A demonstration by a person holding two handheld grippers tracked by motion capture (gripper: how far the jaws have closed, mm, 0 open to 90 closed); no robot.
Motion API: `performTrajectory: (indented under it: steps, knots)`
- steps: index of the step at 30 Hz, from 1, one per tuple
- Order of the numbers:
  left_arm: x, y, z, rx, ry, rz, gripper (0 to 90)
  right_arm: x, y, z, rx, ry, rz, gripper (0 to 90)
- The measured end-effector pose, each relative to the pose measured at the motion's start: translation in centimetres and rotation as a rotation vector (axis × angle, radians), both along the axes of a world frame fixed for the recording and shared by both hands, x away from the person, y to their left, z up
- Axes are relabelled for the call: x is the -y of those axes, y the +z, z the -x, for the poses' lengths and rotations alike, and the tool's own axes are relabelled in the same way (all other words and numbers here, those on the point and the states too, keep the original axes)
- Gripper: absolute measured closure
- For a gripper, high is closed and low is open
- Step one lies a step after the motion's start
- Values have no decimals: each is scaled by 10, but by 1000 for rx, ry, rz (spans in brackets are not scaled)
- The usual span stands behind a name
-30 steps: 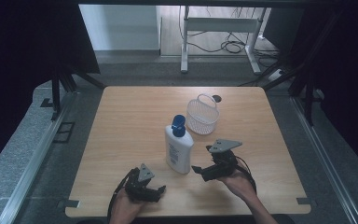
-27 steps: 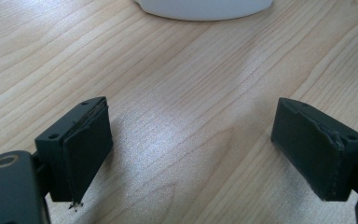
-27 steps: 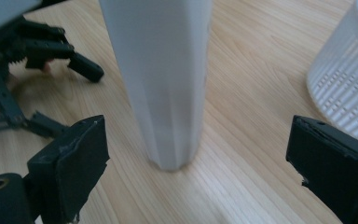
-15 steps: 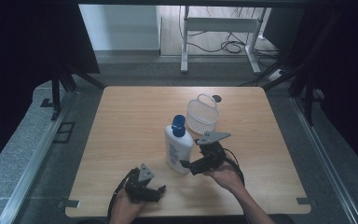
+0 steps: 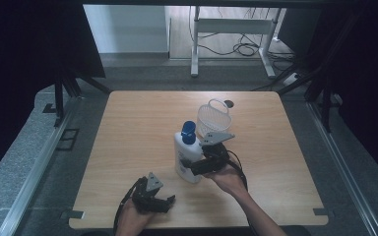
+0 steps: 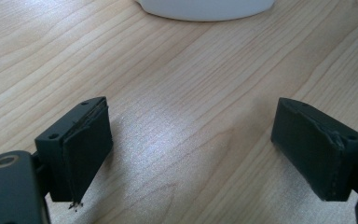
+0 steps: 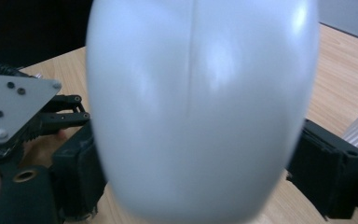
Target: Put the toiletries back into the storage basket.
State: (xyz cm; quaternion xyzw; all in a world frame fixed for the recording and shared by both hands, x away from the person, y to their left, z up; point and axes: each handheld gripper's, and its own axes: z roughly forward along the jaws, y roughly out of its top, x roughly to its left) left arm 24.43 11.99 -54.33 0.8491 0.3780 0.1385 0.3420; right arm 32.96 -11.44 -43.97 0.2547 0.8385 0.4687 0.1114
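Low in the left half of the high frame we keep the left claw (image 5: pixel 163 202) parked on the light wooden counter (image 5: pixel 142 128), its jaws spread wide with only bare wood grain between them. It holds nothing and sits well clear, near the bottom edge, which we judge leaves room for the other hand's work.

At the centre of that frame stands the tall white plastic bottle with a blue cap (image 5: pixel 187 155), upright on the counter. From its right side our right claw (image 5: pixel 195 168) has come in around the lower body. The jaws have just been closing, and in the right gripper view the white body (image 7: pixel 200 107) fills the gap, a black pad pressed against each flank — so we read the claw as clenched on the bottle. Gripping low on the widest part should keep it from tipping when lifted.

Just beyond, toward the upper right of the bottle, waits the small white wire basket with a loop handle (image 5: pixel 213 117) — close by, likely the bottle's destination.
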Motion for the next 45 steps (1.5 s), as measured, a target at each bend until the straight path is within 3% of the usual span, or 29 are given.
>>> performTrajectory:
  steps: [8,14,21,31,45]
  knots:
    - [0,0,0,-1,1,0,116,-10,1,-2,22,8,34,348]
    - [0,0,0,0,1,1,116,-11,5,-2,24,10,71,365]
    - [0,0,0,2,1,2,116,-9,10,-6,5,31,63,367]
    - [0,0,0,1,1,3,116,0,38,-16,24,88,46,368]
    - [0,0,0,0,1,3,116,22,73,-43,38,82,2,369]
